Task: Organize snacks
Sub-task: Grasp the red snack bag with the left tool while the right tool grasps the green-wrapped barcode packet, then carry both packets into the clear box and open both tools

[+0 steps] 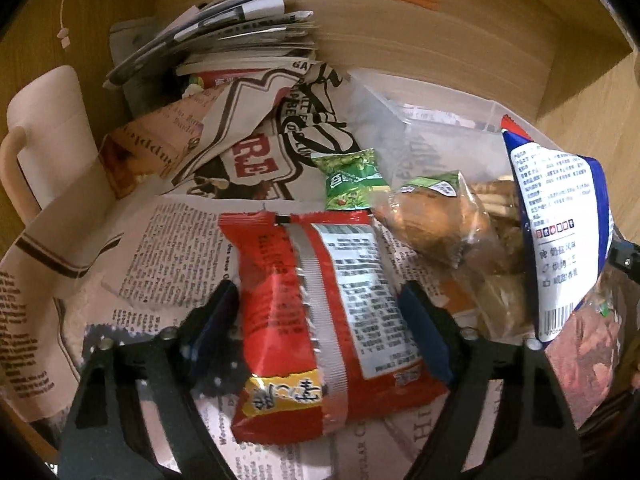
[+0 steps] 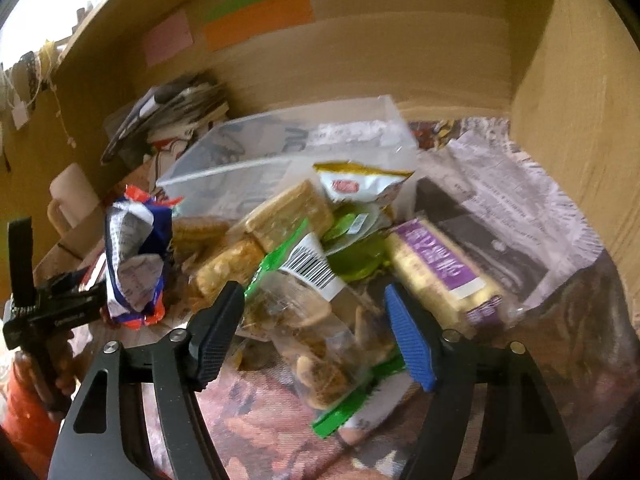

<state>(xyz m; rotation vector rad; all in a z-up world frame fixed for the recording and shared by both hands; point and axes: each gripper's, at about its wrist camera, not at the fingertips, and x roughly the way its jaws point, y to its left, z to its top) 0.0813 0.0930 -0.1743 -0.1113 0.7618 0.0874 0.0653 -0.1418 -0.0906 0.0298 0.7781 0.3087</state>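
Note:
In the left wrist view my left gripper (image 1: 320, 304) is open, its fingers on either side of a red snack packet (image 1: 324, 312) lying on newspaper. Beyond it lie a small green packet (image 1: 352, 180), a clear-wrapped pastry (image 1: 436, 224) and a blue-and-white bag (image 1: 560, 232). In the right wrist view my right gripper (image 2: 316, 308) is open around a clear bag with green edges (image 2: 316, 320) holding brown snacks. Around it lie a purple-labelled cracker pack (image 2: 444, 268), yellow biscuit packs (image 2: 280, 220), a white-gold packet (image 2: 360, 184) and the blue-and-white bag (image 2: 132, 256).
A clear plastic box (image 2: 280, 148) stands behind the snack pile, also in the left wrist view (image 1: 432, 120). A white mug (image 1: 52, 144) and a stack of papers (image 1: 224, 36) sit at the left. Wooden walls (image 2: 580, 100) enclose the space. Newspaper (image 1: 160, 240) covers the surface.

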